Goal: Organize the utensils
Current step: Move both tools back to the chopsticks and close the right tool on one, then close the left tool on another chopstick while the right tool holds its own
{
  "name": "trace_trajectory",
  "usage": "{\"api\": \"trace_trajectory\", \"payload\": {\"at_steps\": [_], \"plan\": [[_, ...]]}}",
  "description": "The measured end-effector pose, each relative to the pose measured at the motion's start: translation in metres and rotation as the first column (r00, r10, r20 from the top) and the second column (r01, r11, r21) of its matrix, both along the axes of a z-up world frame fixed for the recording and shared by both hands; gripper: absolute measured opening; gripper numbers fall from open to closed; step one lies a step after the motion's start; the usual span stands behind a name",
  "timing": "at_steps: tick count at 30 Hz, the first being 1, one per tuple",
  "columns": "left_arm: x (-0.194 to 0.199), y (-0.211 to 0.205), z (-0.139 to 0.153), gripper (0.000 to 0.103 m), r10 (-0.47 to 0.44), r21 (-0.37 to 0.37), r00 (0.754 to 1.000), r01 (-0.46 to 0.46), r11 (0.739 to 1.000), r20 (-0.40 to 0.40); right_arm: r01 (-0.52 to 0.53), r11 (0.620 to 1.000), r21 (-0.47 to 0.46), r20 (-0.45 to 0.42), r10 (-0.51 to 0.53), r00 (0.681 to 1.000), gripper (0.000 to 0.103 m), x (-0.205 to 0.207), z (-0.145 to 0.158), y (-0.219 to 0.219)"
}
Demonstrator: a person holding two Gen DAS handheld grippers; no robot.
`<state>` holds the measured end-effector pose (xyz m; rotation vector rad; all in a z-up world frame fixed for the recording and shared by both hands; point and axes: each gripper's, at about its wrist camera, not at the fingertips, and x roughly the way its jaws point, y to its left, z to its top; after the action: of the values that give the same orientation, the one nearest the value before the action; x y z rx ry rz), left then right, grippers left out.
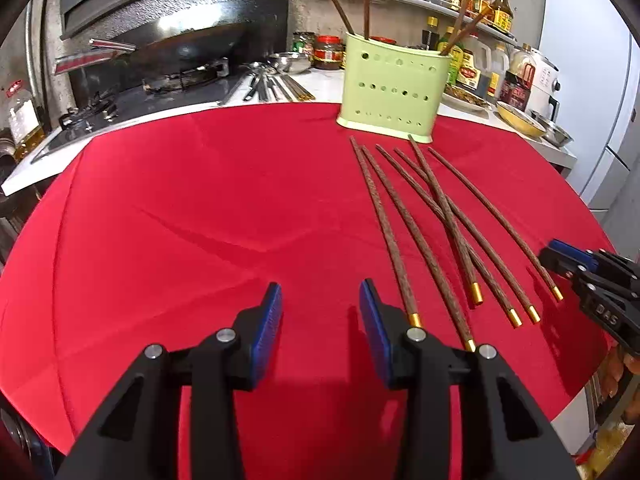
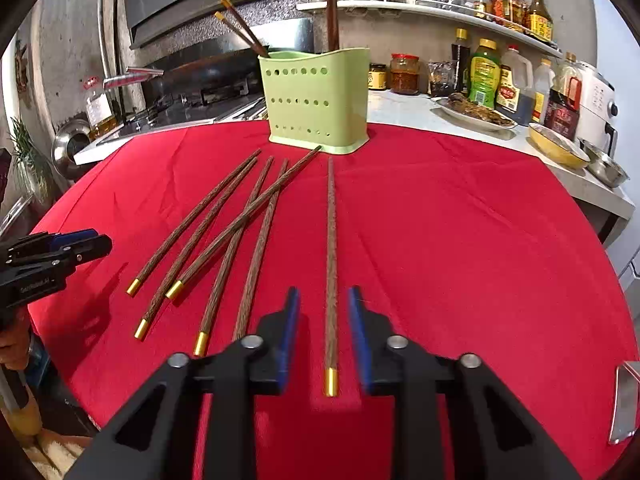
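Several brown chopsticks with gold caps [image 1: 404, 248] lie fanned on the red cloth [image 1: 180, 220], in front of a green perforated holder [image 1: 392, 88] that has a few chopsticks [image 1: 340, 4] standing in it. My left gripper [image 1: 320, 292] is open over bare cloth, with the leftmost chopstick just to its right. My right gripper [image 2: 324, 300] is low over the cloth and straddles the capped end of the single rightmost chopstick [image 2: 330, 260]. Its blue pads [image 2: 290, 336] stand clear of the chopstick on both sides. The holder [image 2: 316, 100] is straight ahead of it.
Behind the cloth runs a counter with a wok on a stove [image 1: 180, 60], metal utensils [image 1: 264, 84], sauce bottles [image 2: 484, 76], a plate of food [image 2: 476, 114], a yellow bowl [image 2: 556, 146] and a white appliance [image 2: 596, 104]. A shelf of jars hangs above.
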<state>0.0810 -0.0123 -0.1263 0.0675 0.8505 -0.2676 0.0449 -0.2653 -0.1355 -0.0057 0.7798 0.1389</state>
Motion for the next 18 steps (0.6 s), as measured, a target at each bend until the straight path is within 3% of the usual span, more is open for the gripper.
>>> {"api": "trace_trajectory", "payload": {"at_steps": [5, 11, 15, 18], "plan": [[0.003, -0.014, -0.004, 0.04, -0.081, -0.053, 0.996, 0.078, 0.996, -0.04, -0.003, 1.0, -0.029, -0.037, 0.002, 0.999, 0.019, 0.008, -0.008, 0.005], [0.005, -0.042, -0.011, 0.037, -0.154, -0.037, 0.986, 0.152, 0.988, -0.062, -0.002, 0.999, -0.032, -0.043, 0.001, 0.999, 0.015, 0.008, -0.012, 0.002], [0.011, -0.055, -0.016, 0.026, -0.15, 0.012, 0.987, 0.151, 0.989, -0.059, -0.003, 1.0, -0.025, -0.036, 0.002, 0.999, 0.008, 0.007, -0.012, 0.0], [0.016, -0.057, -0.017, 0.008, -0.132, 0.022, 0.989, 0.133, 0.991, -0.061, 0.006, 1.0, -0.008, -0.031, -0.006, 1.0, 0.007, 0.008, -0.012, -0.004]]}}
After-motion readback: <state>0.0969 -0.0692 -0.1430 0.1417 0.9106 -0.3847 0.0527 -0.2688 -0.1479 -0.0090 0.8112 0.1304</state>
